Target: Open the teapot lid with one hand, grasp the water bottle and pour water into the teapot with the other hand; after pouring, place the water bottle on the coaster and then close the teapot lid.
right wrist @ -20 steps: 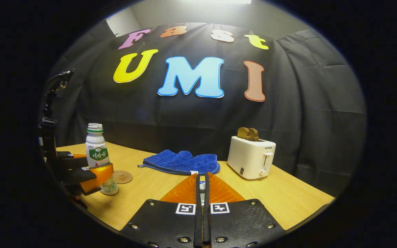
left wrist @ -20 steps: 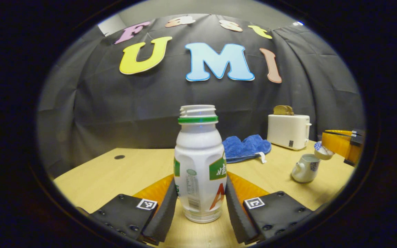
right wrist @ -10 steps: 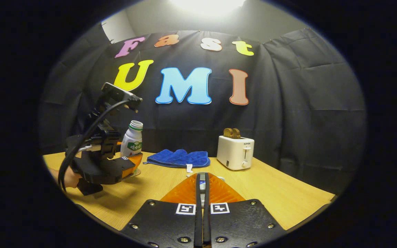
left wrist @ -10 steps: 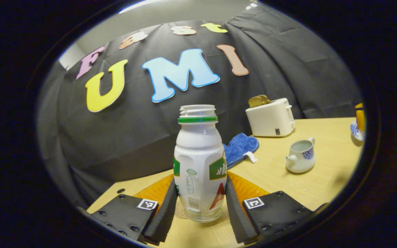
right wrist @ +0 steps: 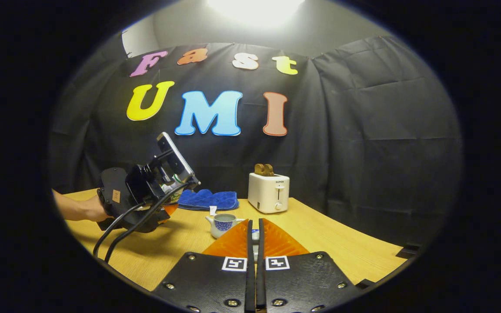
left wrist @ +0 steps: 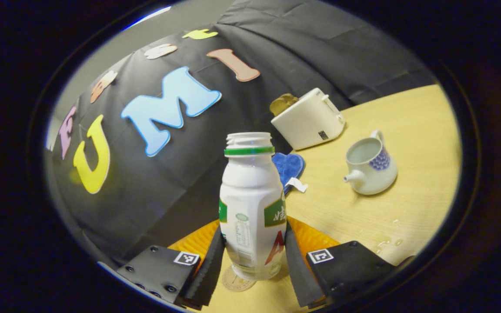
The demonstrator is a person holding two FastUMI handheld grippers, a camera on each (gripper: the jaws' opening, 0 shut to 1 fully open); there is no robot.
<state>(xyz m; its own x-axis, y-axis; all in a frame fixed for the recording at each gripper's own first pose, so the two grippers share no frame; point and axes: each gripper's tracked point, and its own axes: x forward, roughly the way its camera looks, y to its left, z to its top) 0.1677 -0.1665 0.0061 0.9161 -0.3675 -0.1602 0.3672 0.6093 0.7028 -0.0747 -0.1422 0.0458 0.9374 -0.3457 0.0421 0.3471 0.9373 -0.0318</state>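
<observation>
**Bottle gripped and tilted near the open teapot**

Left gripper: both fingers press the lower body of the water bottle, which sits centred between them, uncapped, lifted off the table. The coaster lies on the table just beneath the bottle's base. The teapot stands lidless to the right, spout pointing towards the bottle, well apart from it. Water drops lie on the table near the right finger.

Right gripper: fingers clenched almost together on a small blue-and-white item, largely hidden; likely the lid, though this cannot be confirmed.

The right gripper view adds the hand holding the left gripper, tilted over the table, with the teapot just ahead of the right fingertips. Toaster and blue cloth stand behind.
</observation>
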